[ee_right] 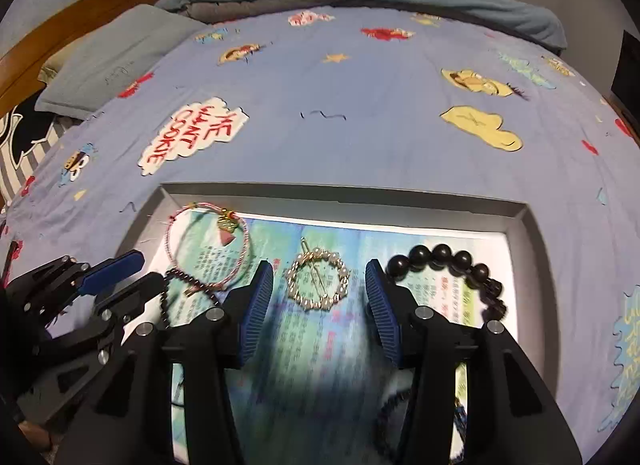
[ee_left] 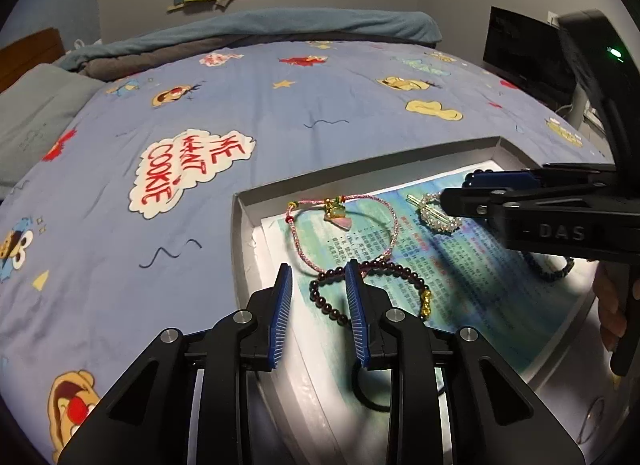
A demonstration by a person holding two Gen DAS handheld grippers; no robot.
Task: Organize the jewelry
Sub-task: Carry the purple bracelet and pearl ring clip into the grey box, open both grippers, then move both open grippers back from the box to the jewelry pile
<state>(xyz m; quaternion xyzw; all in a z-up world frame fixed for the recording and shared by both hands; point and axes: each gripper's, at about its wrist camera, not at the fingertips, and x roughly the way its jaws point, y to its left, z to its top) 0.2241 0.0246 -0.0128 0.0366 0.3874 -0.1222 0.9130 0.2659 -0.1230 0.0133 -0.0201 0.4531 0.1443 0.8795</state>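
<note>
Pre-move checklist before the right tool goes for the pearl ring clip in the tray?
1. Right tool open: ok, nothing between its fingers.
2. Pearl ring clip lined up: ok, it lies ahead, centred in the gap.
3. Clip free of other pieces: ok, the pink cord bracelet and the large dark bead bracelet lie apart from it.
4. Left tool out of the way: ok, open over the garnet bead bracelet at the tray's other side.
5. Right finger clear of the large beads: cannot tell, they sit close beside it.
6. Tray flat on the bedspread: ok.
</note>
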